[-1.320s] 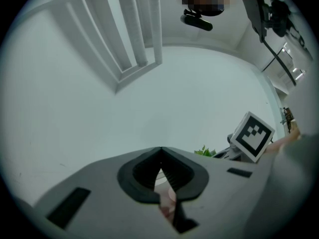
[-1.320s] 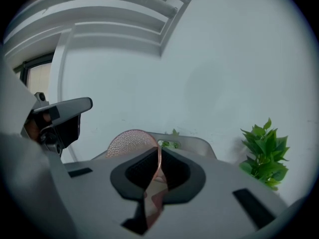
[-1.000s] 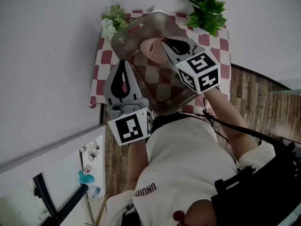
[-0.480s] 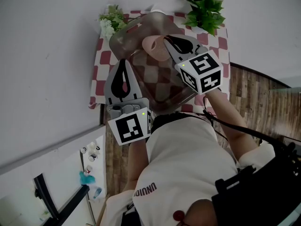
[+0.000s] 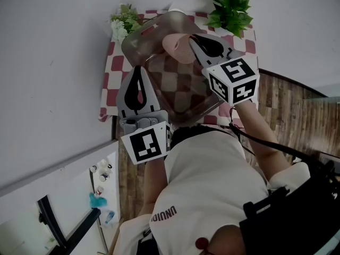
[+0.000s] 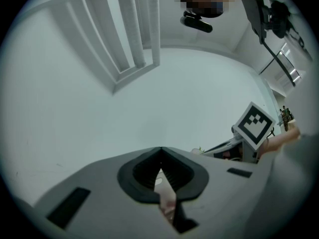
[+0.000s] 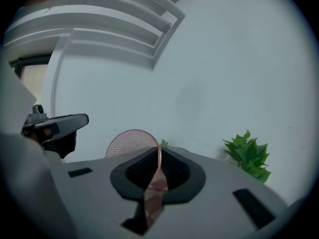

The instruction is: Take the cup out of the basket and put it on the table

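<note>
A pink cup point(image 5: 174, 43) hangs over the far end of a clear brownish basket point(image 5: 183, 102), with my right gripper point(image 5: 194, 39) shut on its rim. In the right gripper view the cup point(image 7: 130, 142) shows its dimpled round side, its rim pinched between the jaws of that gripper point(image 7: 158, 156). My left gripper point(image 5: 139, 71) is shut at the basket's left wall. In the left gripper view, a thin pinkish strip of that wall sits between the jaws of this gripper point(image 6: 160, 157). The basket stands on a table with a red-and-white checked cloth point(image 5: 110, 84).
A leafy green plant point(image 5: 229, 8) stands at the table's far right corner, also seen as the plant point(image 7: 247, 155) in the right gripper view. A small white-flowered plant point(image 5: 122, 24) is at the far left corner. Wooden floor point(image 5: 287, 116) lies right of the table.
My right gripper has carried the cup a little farther away and to the right, toward the basket's far rim. The left gripper has stayed on the basket's wall.
</note>
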Tool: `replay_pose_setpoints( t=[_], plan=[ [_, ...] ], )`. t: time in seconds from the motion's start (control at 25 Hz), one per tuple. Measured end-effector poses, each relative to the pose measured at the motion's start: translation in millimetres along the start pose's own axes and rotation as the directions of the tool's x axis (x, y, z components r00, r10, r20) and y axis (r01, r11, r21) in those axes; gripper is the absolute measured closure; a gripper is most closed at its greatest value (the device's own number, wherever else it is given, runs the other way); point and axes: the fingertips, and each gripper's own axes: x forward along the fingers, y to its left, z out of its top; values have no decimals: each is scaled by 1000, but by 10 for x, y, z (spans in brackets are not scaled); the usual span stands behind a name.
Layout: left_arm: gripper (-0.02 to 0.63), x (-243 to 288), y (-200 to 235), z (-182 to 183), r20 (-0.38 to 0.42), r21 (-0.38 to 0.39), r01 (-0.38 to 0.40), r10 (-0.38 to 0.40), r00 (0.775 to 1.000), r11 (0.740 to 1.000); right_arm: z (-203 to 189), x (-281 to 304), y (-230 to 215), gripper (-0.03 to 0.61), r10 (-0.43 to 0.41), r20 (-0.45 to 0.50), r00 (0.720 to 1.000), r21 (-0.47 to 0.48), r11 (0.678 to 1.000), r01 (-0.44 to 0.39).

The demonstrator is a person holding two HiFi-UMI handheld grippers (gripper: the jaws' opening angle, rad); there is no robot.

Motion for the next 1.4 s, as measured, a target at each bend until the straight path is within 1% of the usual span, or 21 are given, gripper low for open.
replay_pose_setpoints(
  t=[0.4,0.8,1.04,1.4],
  plan=[
    [601,-21,-46,-1,1,-4,15,-15,1000,1000,74,-134,-49,543,-33,33,999,-6,999,33],
    [601,27,-71,-5,0,-2,29,-29,1000,1000,160,-282,-224,543,-103,68,992,-21,994,105],
    [601,68,-101,-3,1,-3,41,-41,999,999,192,-327,-301,543,-130,81,988,-24,991,133],
    [601,102,-132,6,3,-1,52,-52,999,999,213,-431,-489,543,-195,99,976,-20,980,198]
  ],
)
